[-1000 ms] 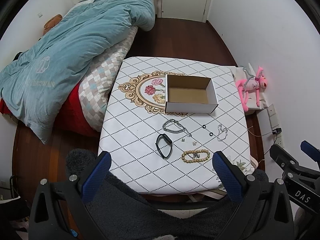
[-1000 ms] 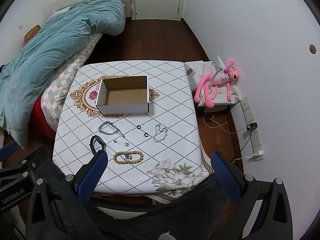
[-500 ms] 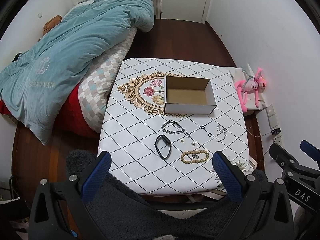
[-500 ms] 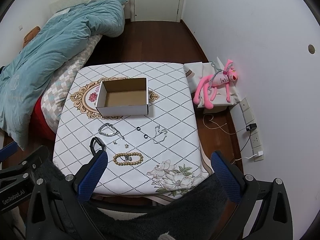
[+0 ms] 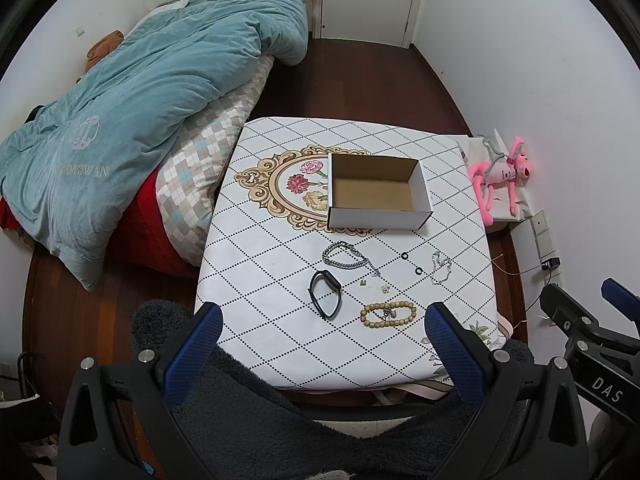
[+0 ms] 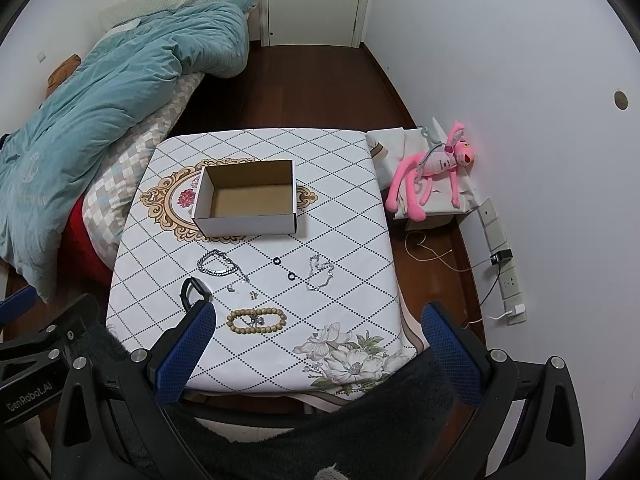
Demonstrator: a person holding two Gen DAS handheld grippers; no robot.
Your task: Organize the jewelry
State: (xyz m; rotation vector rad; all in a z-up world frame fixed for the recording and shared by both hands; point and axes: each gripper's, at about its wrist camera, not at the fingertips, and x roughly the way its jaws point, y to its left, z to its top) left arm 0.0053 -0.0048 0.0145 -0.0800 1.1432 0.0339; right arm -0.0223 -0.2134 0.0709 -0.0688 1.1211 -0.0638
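Observation:
An open empty cardboard box (image 5: pixel 376 196) (image 6: pixel 248 204) stands mid-table. In front of it lie a silver chain bracelet (image 5: pixel 344 258) (image 6: pixel 218 264), a black band (image 5: pixel 326 294) (image 6: pixel 194 290), a wooden bead bracelet (image 5: pixel 388 314) (image 6: pixel 256 320), two small black rings (image 5: pixel 405 256) (image 6: pixel 277 261), a thin silver chain (image 5: pixel 440 266) (image 6: pixel 320 272) and tiny earrings (image 5: pixel 374 286). My left gripper (image 5: pixel 320 328) is open and empty, high above the table's near edge. My right gripper (image 6: pixel 316 324) is open and empty, also high above the near edge.
The table (image 5: pixel 280 240) has a diamond-pattern cloth. A bed with a teal duvet (image 5: pixel 140 100) is at the left. A pink plush toy (image 6: pixel 432 168) and a wall socket strip with cables (image 6: pixel 504 272) are at the right. A closed door (image 6: pixel 316 0) is beyond.
Both views have shifted slightly, with the table a touch farther away. The jewelry and box have not moved. Both grippers stay open.

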